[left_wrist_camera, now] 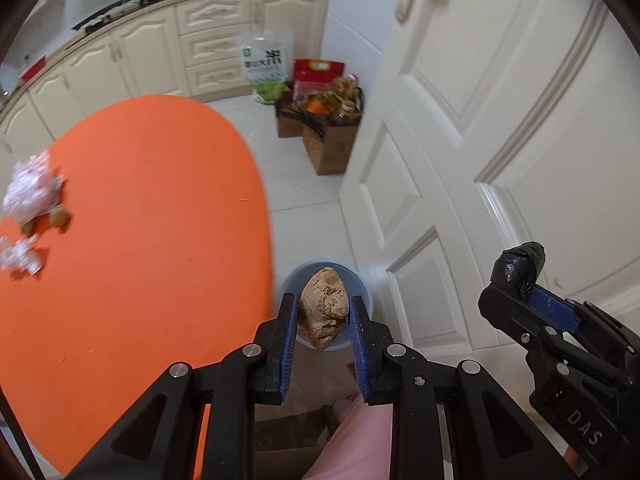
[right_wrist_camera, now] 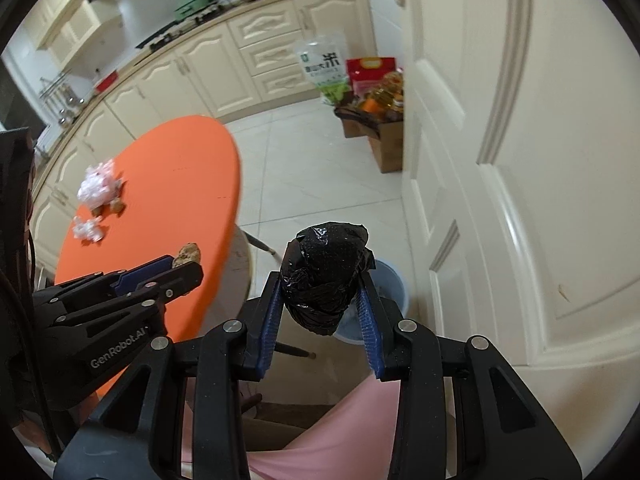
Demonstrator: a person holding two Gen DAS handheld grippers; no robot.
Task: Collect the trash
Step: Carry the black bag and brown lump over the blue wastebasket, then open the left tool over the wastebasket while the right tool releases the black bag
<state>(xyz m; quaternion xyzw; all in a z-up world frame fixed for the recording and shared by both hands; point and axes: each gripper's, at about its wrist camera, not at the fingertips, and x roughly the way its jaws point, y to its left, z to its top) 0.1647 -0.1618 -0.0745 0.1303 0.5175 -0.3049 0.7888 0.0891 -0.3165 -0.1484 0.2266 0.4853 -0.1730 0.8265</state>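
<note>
"GenRobot.AI" is printed in white on the black body of the left gripper (right_wrist_camera: 182, 270), seen from the right wrist view. The right gripper (left_wrist_camera: 520, 276) carries the white letters "DAS" on its body in the left wrist view. The white-and-green bag (right_wrist_camera: 325, 65) by the cabinets bears a large black Chinese character; its smaller print is unreadable.

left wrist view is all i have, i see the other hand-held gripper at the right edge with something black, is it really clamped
Observer: Yes. The right hand-held gripper is shut on a wad of black plastic, pads pressing both sides.
Operator: where is that wad relative to the bin
Observer: The blue bin shows just behind it, on the floor by the white door.
Operator: anything under the table edge
Observer: A slanted chair or table leg shows on the floor just below the orange table.
</note>
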